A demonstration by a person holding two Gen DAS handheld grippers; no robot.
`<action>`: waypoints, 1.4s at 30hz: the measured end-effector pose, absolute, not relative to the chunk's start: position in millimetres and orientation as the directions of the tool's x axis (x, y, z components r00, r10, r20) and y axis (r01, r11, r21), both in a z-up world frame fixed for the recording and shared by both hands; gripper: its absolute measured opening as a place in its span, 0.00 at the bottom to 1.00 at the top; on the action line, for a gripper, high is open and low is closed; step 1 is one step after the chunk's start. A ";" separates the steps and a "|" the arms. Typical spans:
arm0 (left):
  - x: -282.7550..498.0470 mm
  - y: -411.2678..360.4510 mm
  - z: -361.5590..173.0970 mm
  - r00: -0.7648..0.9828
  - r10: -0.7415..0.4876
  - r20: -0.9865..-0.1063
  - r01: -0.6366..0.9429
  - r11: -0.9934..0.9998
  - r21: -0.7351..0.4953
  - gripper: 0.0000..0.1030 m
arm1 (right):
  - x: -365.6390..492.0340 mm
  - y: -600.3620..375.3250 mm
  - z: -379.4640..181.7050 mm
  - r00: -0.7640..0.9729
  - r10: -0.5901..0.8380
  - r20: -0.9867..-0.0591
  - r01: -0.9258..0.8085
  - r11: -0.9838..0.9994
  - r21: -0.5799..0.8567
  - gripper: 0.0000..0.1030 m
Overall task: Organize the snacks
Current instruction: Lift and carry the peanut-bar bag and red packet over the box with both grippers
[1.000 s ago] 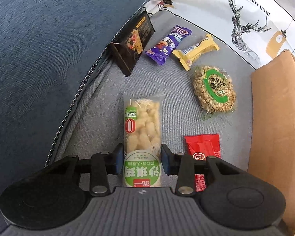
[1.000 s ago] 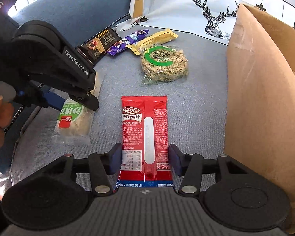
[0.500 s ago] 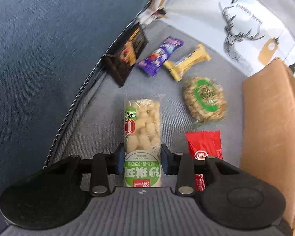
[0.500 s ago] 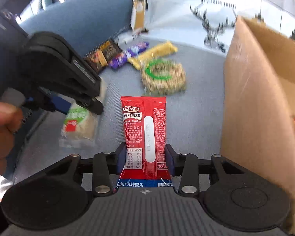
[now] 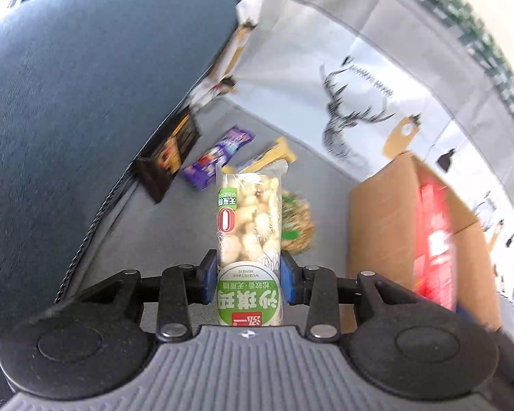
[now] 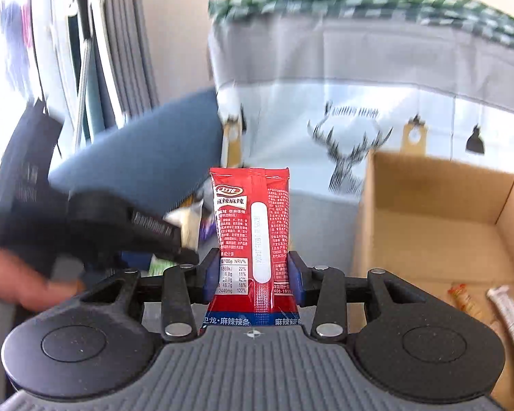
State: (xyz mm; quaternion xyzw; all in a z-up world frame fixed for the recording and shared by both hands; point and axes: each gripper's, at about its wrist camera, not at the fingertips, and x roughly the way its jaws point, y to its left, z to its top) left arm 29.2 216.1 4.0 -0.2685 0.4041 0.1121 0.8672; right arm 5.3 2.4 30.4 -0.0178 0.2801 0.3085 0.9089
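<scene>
**Two snack packs in the air, the rest on the sofa**

The clear puffed-snack pack [image 5: 248, 226] with a green label stands upright, off the seat. The red spicy-strip packet [image 6: 252, 236] is upright too, raised beside the open cardboard box [image 6: 438, 219], which holds a few small wrapped snacks [image 6: 507, 311]. On the grey cushion lie a black packet [image 5: 169, 156], a purple bar [image 5: 217, 157], a yellow bar [image 5: 274, 154] and a round green-labelled cake [image 5: 296, 227].

Black hand-held gripper [image 5: 249, 279] — blue pads, silver screws, ribbed grey base.
</scene>
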 end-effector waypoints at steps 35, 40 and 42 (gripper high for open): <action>68.2 64.6 34.5 0.828 -0.189 -0.528 -0.023 0.929 -0.368 0.39 | 77.3 -194.2 27.6 0.851 0.299 -0.433 -0.290 0.953 0.087 0.41; 64.0 46.8 38.2 0.845 -0.195 -0.497 0.026 0.945 -0.327 0.38 | 77.5 -194.8 26.7 0.855 0.291 -0.430 -0.281 0.956 0.090 0.41; 63.0 42.2 38.7 0.849 -0.206 -0.487 0.044 0.945 -0.323 0.38 | 77.5 -192.6 26.7 0.854 0.294 -0.428 -0.285 0.955 0.088 0.41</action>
